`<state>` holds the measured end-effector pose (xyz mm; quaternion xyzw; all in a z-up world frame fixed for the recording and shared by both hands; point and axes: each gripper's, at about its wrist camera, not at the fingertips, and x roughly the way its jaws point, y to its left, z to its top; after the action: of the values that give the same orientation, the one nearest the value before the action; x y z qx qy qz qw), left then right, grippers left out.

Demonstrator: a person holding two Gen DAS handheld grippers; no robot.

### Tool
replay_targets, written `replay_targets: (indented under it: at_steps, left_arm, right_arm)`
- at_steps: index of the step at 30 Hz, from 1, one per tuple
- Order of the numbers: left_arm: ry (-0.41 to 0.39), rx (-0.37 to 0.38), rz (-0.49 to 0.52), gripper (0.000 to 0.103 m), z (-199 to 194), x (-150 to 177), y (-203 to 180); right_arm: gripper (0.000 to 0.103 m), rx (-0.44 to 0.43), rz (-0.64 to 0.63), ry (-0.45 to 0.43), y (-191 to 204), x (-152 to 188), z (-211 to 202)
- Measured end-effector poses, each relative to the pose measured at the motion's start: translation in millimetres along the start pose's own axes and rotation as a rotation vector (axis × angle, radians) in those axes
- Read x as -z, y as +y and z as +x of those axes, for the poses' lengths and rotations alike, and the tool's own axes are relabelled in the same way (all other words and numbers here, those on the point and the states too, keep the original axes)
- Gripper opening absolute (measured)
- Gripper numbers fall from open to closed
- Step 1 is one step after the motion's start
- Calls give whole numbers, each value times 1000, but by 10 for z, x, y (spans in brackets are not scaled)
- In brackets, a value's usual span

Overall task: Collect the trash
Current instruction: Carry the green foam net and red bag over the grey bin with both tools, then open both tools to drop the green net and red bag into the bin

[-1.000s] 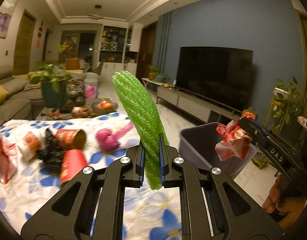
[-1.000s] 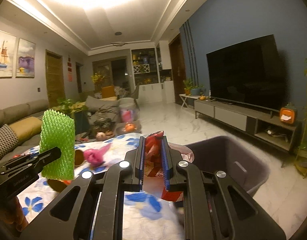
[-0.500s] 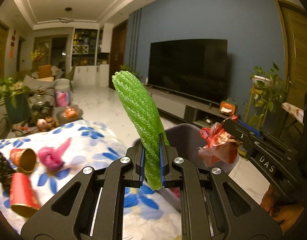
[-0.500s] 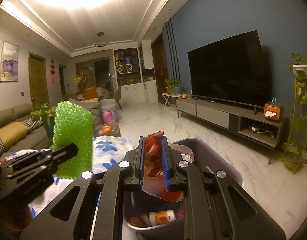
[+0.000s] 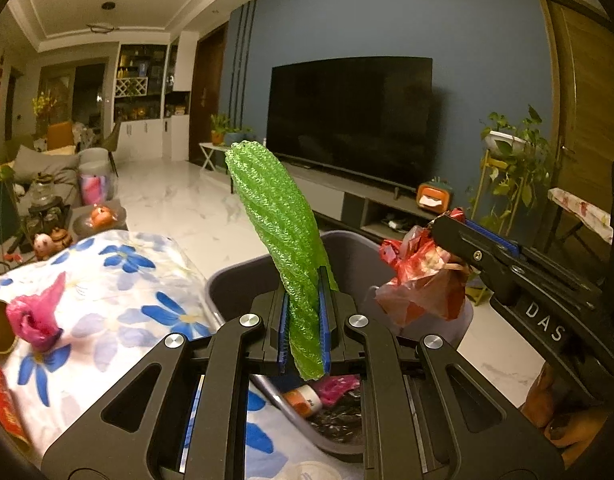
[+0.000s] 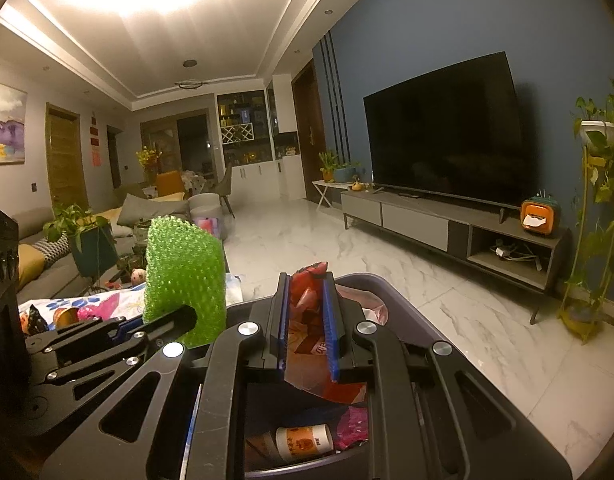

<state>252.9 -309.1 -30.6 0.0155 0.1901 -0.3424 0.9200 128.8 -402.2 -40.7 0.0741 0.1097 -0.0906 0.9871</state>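
Note:
My left gripper [image 5: 303, 322] is shut on a green foam net sleeve [image 5: 279, 232] that stands upright between its fingers, over the near rim of the grey trash bin [image 5: 235, 276]. My right gripper [image 6: 305, 316] is shut on a crumpled red wrapper [image 6: 307, 292] and hangs above the same bin [image 6: 403, 304]; the left wrist view shows that wrapper [image 5: 423, 276] over the bin's right side. Inside the bin lie a paper cup [image 6: 305, 442] and pink wrapping [image 6: 357, 424]. The green sleeve [image 6: 183, 272] appears at the left in the right wrist view.
A table with a blue-flowered cloth [image 5: 107, 292] lies to the left, carrying a pink crumpled wrapper [image 5: 37, 316] and red paper cups [image 5: 1, 396]. A TV stand [image 6: 467, 232] lines the blue wall, and a plant stand [image 6: 591, 240] rises at the right. A hand [image 5: 563, 412] holds the right gripper.
Both grippers have swung to the right, from over the table to above the trash bin, each still holding its piece. The bin's inside now shows below them.

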Motion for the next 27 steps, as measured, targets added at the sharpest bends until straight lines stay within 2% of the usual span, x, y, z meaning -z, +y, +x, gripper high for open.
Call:
replay_targets:
  at_steps: [14, 17, 20, 22, 23, 25, 27]
  left_arm:
    - [31, 50, -15, 13, 172, 59, -43]
    - [41, 67, -13, 16, 196, 82, -44]
    - [47, 64, -3, 30, 207, 103, -47]
    - [42, 55, -12, 61, 195, 118, -21]
    - [33, 52, -24, 66, 177, 128, 4]
    - [28, 36, -38, 68, 147, 138, 47]
    - [33, 9, -52, 73, 125, 150, 105]
  right_arm:
    - [20, 12, 7, 8, 2, -28, 69]
    - [22, 19, 17, 13, -28, -13, 93]
    - [25, 27, 20, 18, -44, -13, 120]
    - [30, 31, 27, 19, -50, -11, 128]
    - [32, 34, 31, 19, -56, -12, 134]
    - [45, 44, 36, 13, -65, -12, 127]
    - [52, 52, 42, 10, -69, -12, 123]
